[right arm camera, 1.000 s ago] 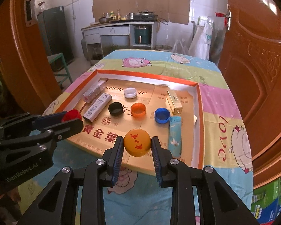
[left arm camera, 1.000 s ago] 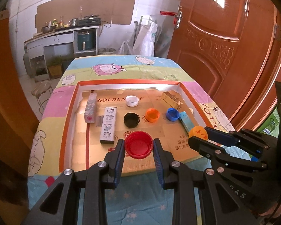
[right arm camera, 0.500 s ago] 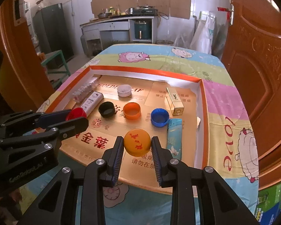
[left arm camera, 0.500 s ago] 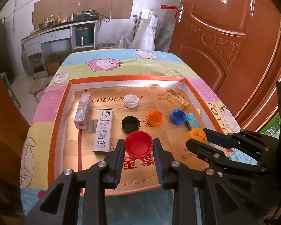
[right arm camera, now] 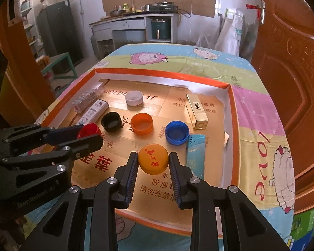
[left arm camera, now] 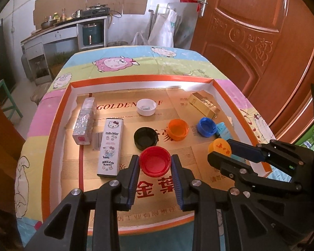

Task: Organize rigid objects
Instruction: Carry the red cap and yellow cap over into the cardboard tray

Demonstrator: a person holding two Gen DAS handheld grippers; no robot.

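Left wrist view: the red cap (left arm camera: 155,164) is being clamped by the left gripper (left arm camera: 155,168) over the tray (left arm camera: 56,129) near its front edge, beside the Hello Kitty box (left arm camera: 111,146); bare cardboard is being left ahead on the right. Right wrist view: the yellow cap (right arm camera: 153,159) is being squeezed by the right gripper (right arm camera: 153,164), just beside the blue packet (right arm camera: 195,156); the tray's near rim is being hidden behind the fingers (right arm camera: 129,172).

Red cap (left arm camera: 155,161), hollow side up, and yellow cap (right arm camera: 153,159), printed top up, were held above the tray (left arm camera: 56,125); black (left arm camera: 145,137), orange (left arm camera: 178,129), blue (left arm camera: 206,126) and white (left arm camera: 146,107) caps lay open-side up inside.
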